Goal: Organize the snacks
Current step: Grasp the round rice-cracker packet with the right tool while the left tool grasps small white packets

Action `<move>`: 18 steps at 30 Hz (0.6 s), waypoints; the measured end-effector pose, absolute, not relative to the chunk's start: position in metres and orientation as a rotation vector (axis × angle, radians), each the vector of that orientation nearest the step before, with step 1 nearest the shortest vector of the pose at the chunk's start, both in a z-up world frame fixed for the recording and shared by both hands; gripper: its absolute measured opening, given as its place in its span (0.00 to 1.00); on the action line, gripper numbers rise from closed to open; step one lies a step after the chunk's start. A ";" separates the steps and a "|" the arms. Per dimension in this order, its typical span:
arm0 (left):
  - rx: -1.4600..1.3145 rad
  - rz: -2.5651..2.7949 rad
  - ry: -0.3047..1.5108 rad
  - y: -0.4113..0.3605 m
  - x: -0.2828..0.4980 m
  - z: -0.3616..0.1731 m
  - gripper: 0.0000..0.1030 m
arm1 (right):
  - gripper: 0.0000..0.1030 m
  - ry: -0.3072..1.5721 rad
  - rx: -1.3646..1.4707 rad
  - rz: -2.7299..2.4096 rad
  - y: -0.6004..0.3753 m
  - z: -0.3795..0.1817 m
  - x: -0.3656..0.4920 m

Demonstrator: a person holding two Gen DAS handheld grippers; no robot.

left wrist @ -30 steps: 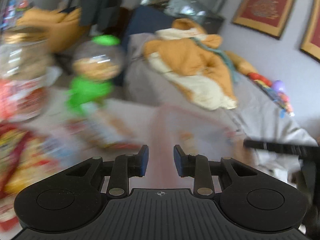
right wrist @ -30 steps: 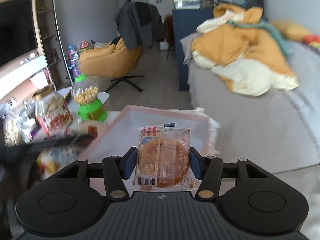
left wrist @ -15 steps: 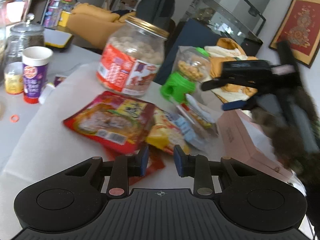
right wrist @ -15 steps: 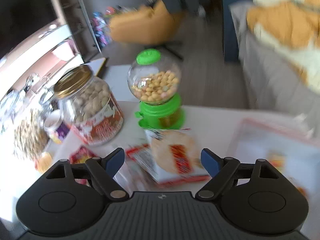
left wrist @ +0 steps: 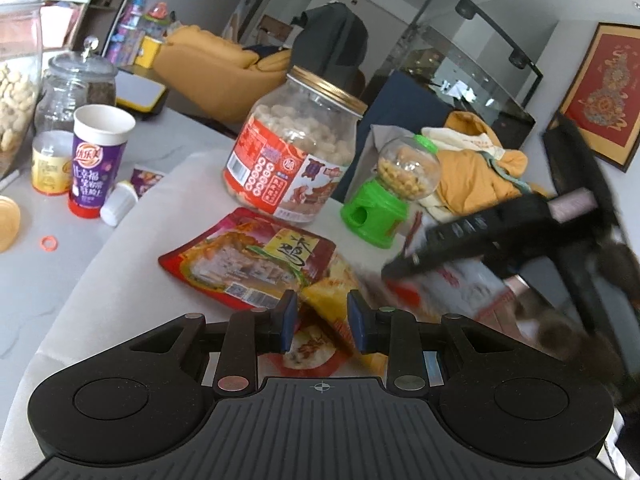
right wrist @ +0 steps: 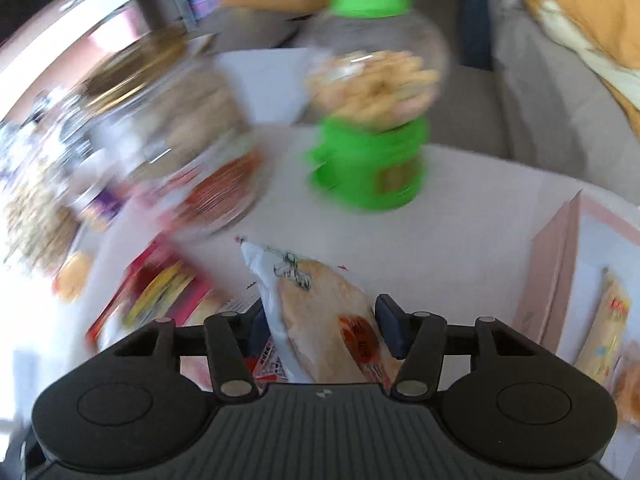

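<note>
My right gripper has its fingers on both sides of a clear-wrapped round cracker packet on the white table; I cannot tell whether they press on it. The pink box stands to its right with snack packets inside. My left gripper is slightly open and empty, low over a yellow snack packet and a red snack bag. The right gripper shows in the left wrist view, blurred, over a white-and-red packet.
A big gold-lidded jar of puffs and a green candy dispenser stand behind the snacks. A purple cup, small tubs and glass jars stand at the left. A grey sofa with an orange jacket lies beyond the table.
My right gripper let go of the round wafer packet at the box, swung left and came down around the cracker packet. My left gripper turned to the snack pile and moved closer.
</note>
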State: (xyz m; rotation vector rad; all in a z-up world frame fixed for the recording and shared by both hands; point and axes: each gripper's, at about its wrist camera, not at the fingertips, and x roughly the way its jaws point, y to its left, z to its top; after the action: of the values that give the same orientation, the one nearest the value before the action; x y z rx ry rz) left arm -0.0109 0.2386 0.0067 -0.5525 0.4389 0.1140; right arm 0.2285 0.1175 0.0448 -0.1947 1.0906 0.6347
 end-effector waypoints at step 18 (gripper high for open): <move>-0.454 0.074 0.452 0.192 -0.027 0.042 0.33 | 0.59 0.998 -0.218 0.817 -0.004 0.051 0.107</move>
State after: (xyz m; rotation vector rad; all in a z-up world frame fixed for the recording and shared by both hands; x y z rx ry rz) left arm -0.0266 0.1921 0.0421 -0.4541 0.4525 0.0739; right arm 0.1070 -0.0042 0.0510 -0.2182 0.9975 0.8166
